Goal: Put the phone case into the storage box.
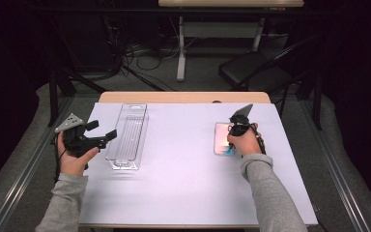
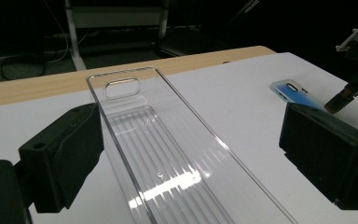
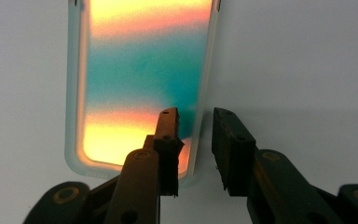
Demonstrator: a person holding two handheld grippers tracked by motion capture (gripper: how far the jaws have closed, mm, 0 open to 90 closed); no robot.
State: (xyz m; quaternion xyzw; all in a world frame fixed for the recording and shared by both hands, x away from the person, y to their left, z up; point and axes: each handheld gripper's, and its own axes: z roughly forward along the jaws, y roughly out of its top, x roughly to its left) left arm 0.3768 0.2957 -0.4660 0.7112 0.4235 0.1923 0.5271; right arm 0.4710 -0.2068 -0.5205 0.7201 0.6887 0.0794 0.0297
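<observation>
Black jaws of the right gripper (image 3: 195, 140) straddling the long edge of a flat, iridescent phone case with a translucent pale rim (image 3: 140, 84), one pad over its glossy face, the other outside on the white table cover (image 3: 307, 70). Gap narrow, pads not yet seen pressing on the rim. Case lying flat on the right half of the table, well apart from the long clear plastic bin (image 2: 168, 154) on the left. Left gripper (image 2: 191, 154) wide open astride that bin, gripping nothing. Step in hand, by the look of it: pinching the case's edge. Next move probably calls for closing fully, lifting cleanly, then carrying it across to the bin.
</observation>
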